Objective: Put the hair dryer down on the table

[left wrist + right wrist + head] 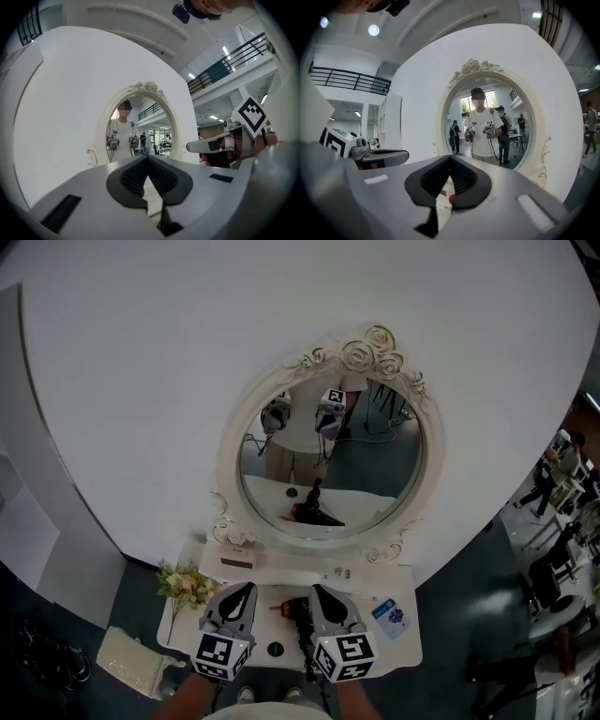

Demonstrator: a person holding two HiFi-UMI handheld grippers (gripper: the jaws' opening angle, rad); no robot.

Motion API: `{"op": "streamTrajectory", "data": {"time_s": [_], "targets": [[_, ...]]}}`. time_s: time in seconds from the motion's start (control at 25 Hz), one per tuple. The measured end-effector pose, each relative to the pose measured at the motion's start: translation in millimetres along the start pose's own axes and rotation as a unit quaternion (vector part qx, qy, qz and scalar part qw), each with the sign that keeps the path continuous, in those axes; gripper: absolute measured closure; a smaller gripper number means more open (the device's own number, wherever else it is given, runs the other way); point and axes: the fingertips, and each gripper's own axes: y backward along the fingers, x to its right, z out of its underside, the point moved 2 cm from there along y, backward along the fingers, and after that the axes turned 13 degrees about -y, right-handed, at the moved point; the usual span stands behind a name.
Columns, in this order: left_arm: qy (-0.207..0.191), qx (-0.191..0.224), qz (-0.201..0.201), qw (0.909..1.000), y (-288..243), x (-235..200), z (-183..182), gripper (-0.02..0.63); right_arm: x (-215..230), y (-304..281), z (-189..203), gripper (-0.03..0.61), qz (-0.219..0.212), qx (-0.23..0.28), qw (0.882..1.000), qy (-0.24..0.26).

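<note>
Head view steeply down, both gripper views facing shared mirror

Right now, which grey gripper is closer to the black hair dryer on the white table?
The right gripper: the black hair dryer lies right beside it, while the left gripper sits farther off.

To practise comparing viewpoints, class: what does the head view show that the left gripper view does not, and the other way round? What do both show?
Head view only: the white dressing table, with the black-and-orange hair dryer lying on it and the pale flower bouquet at its left.
Left gripper view only: the black balcony railing and the ceiling lights high in the hall.
Both: the oval mirror in its ornate white frame, with the person's reflection in it.
</note>
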Motion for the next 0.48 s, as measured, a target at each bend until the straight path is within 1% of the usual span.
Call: {"op": "streamTrajectory", "data": {"time_s": [0.48], "targets": [[-0.002, 0.003, 0.002, 1.0000, -0.7, -3.6, -3.1, 0.604, -1.9, -3.7, 0.8, 0.568, 0.000, -0.002, 1.000, 0.000]]}}
